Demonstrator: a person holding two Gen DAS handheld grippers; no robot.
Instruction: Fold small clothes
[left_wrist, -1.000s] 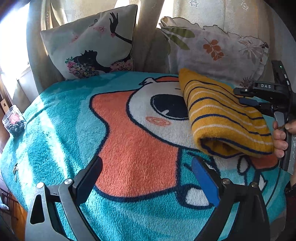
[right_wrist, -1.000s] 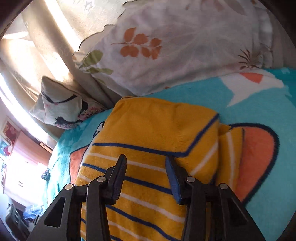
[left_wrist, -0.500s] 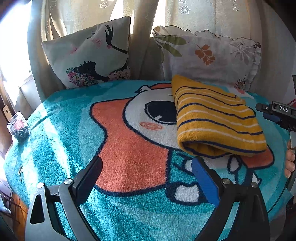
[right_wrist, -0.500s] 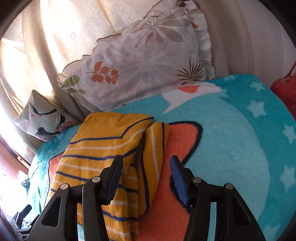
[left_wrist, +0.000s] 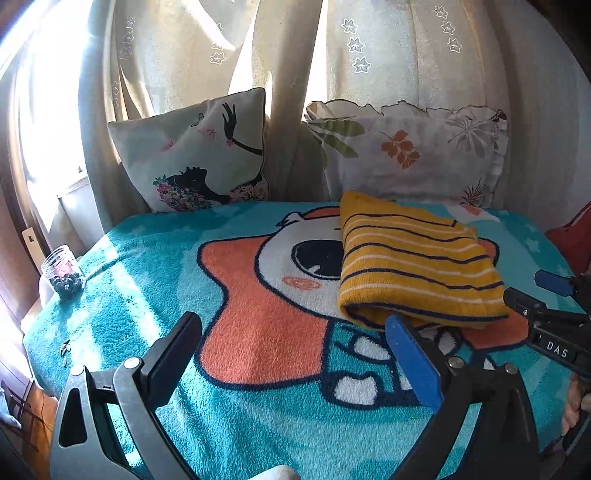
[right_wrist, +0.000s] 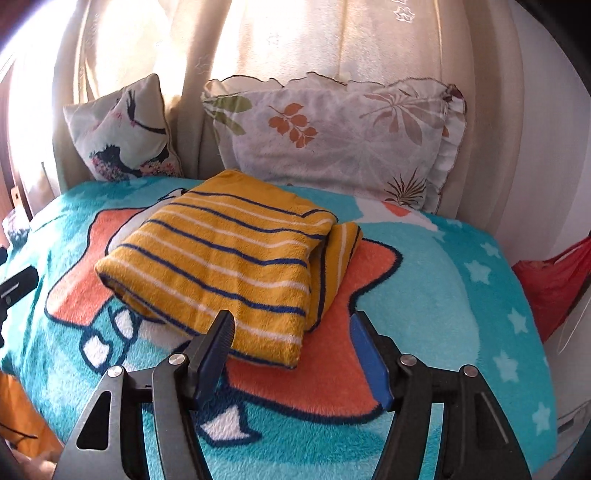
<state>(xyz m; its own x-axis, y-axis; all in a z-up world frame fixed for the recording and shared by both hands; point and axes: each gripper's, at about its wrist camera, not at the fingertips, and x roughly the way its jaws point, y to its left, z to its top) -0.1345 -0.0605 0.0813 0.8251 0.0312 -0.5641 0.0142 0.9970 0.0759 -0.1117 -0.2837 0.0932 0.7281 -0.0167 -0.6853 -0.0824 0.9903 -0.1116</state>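
Above the near edge of the bed, the left claw (left_wrist: 295, 350) hangs released, its black finger and blue-padded finger (left_wrist: 413, 362) spread wide with nothing between them, over the fleecy teal blanket with an orange-and-white cartoon figure (left_wrist: 258, 321). The right claw (right_wrist: 291, 347) is likewise released and empty, its two fingers parted above the orange patch of that blanket, with the black one's tip overlapping the near hem of the garment in the right wrist view; whether it touches the cloth cannot be told. Just beyond both claws lies the folded mustard-yellow knit garment with navy and white stripes (left_wrist: 413, 262), resting flat on the blanket toward the right side of the bed, a second narrower layer showing along its right edge (right_wrist: 340, 258). In the left wrist view the right claw's fingers appear at the far right edge (left_wrist: 546, 295), close beside the garment's near right corner. Behind the garment, a white frilled pillow printed with orange and green leaves (left_wrist: 406, 155) leans against cream curtains embroidered with small flowers (left_wrist: 369, 55), and to its left stands a pale square cushion bearing a black silhouette of a woman (left_wrist: 195, 155). At the blanket's far left edge stands a small glass jar holding dark beads (left_wrist: 63, 272), and a red cloth (right_wrist: 546, 284) lies off the bed's right side.
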